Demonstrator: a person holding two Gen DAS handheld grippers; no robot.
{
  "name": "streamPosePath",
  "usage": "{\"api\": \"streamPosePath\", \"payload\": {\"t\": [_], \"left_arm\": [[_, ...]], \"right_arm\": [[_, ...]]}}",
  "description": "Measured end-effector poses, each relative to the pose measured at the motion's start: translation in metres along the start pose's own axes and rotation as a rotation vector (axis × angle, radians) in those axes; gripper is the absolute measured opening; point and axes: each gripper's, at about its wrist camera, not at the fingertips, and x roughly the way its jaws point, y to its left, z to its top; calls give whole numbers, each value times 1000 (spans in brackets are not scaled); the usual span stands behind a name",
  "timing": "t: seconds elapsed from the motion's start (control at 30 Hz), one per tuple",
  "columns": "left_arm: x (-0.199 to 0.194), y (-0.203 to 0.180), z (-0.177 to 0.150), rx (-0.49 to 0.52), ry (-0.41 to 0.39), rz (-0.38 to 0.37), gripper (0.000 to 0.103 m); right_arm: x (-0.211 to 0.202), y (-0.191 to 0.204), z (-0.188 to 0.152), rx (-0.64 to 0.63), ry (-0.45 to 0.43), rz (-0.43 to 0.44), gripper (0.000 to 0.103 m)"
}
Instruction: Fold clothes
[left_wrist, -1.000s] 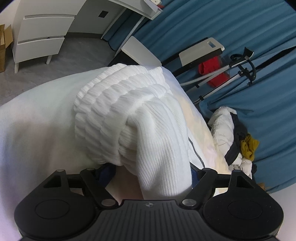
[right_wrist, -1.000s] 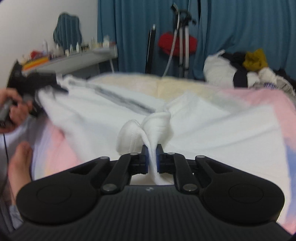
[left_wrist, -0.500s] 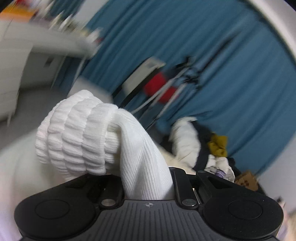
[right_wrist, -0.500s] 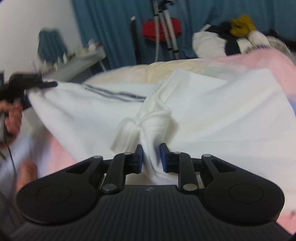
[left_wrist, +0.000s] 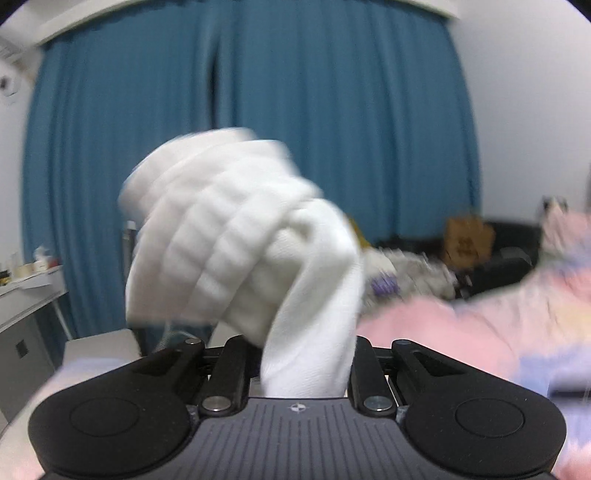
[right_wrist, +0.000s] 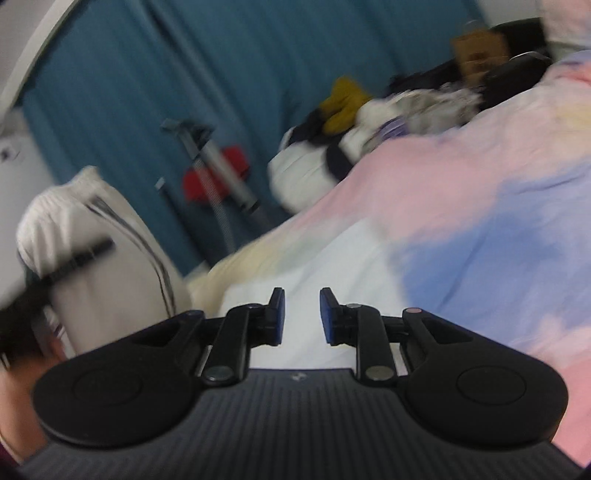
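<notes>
A white knit garment (left_wrist: 229, 236) is bunched up and lifted in front of the blue curtain, blurred by motion. My left gripper (left_wrist: 306, 354) is shut on a thick fold of it, and the cloth hides the fingertips. In the right wrist view the same garment (right_wrist: 96, 251), with thin dark stripes, hangs at the far left. My right gripper (right_wrist: 302, 314) is open over the bed, its blue pads (right_wrist: 277, 317) apart with nothing between them. Below it lies a white patch that may be cloth or cover.
A pink, blue and yellow bed cover (right_wrist: 461, 206) fills the right side. A pile of clothes (right_wrist: 332, 147) lies at its far edge. A red item on a metal stand (right_wrist: 218, 173) is by the curtain (left_wrist: 258, 92). A white desk (left_wrist: 26, 295) stands left, a cardboard box (left_wrist: 469, 236) far right.
The left gripper closed on the garment, then swung up and across while rolling, lifting it off the bed. The right gripper let go of its white fold, parted its jaws and rolled.
</notes>
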Motion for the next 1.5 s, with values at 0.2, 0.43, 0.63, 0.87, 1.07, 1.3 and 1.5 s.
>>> {"api": "streamPosePath", "payload": {"t": [0.2,0.43,0.63,0.87,1.07,1.3,1.5], "left_arm": [[43,-117,-79,167,193,-94,16],[34,-119,-104,332,228,-185,41],[-20,-61,-120,528,203,-213,78],[-58,-7,-141,719,155,-167,80],[-76,4,-166,778,198,-270,61],[-76,27,-169,727,232,-375,56],[-75,40,-162,659,251,-466,55]], "right_arm": [[-5,-50,7,121,-39,-27,25],[6,-70,12,260,-12,89,25],[21,-68,17,294,26,111,73],[51,-44,17,154,89,63,87],[108,-22,4,-59,179,-10,84],[93,-9,-6,-161,167,-86,20],[63,-27,-8,-99,124,-118,19]]}}
